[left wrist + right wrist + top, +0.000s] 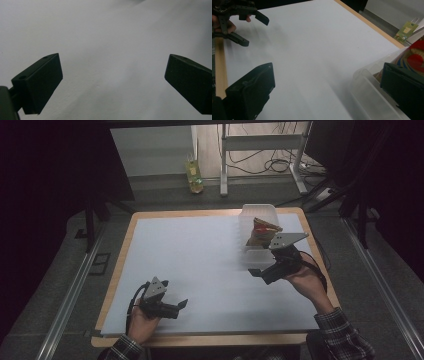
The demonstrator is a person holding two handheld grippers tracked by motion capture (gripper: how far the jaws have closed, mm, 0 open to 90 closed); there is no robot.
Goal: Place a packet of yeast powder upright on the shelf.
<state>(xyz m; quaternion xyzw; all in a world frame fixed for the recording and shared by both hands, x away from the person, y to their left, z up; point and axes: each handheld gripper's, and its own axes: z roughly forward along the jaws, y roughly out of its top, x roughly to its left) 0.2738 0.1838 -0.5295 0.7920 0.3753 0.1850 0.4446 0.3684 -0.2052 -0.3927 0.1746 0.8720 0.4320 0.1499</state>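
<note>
Table [120, 270], wooden-rimmed, its top covered by a white sheet [200, 265]. Clear plastic container [254, 217] standing on the sheet at the far right corner, its near wall also seen in the right gripper view. Snack packet [260, 231], red and brown, sitting inside the container and rising above its rim. Right gripper [264, 270], held over the right edge just beside the container's near end; jaws spread wide with nothing between them, one jaw at the container's wall. Left gripper [181, 306], held low near the front edge toward the left corner, well apart from the container; jaws likewise wide apart and holding nothing, bare sheet beneath.
</note>
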